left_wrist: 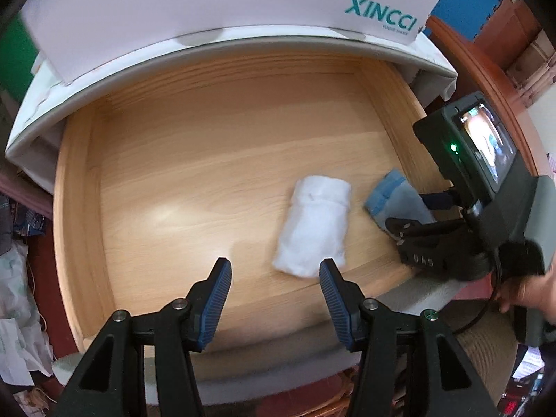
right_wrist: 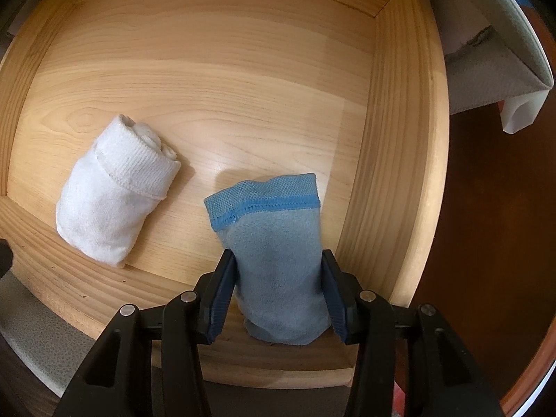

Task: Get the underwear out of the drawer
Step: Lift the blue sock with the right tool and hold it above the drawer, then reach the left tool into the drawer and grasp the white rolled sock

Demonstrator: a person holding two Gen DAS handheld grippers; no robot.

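We're mid-pick on both sides, neither piece out of the drawer (left_wrist: 80,229) yet. Leftmost, the left tool (left_wrist: 274,271) hangs over the drawer floor with its jaws apart and nothing between them; bare wood shows in the gap. The white rolled underwear (left_wrist: 312,226) lies on the drawer bottom up and to the right of that gap, its near end just beside the right-hand pad (left_wrist: 328,278), not inside it. Next move there, as we judge it: shift the left tool right until the roll sits between the pads, drop, close across its width. Further right, the blue underwear (right_wrist: 278,271) stands near the drawer's right wall, and the right tool (right_wrist: 276,299) straddles it from above, with the pads against both flanks of the fabric, so we read it as gripping the blue piece. Its lower end looks down at the drawer floor, so no lift to speak of. Next there: raise straight up, clear the front edge of the drawer, and keep off the right wall. Soft fabric may slip, so we'd watch the grip.
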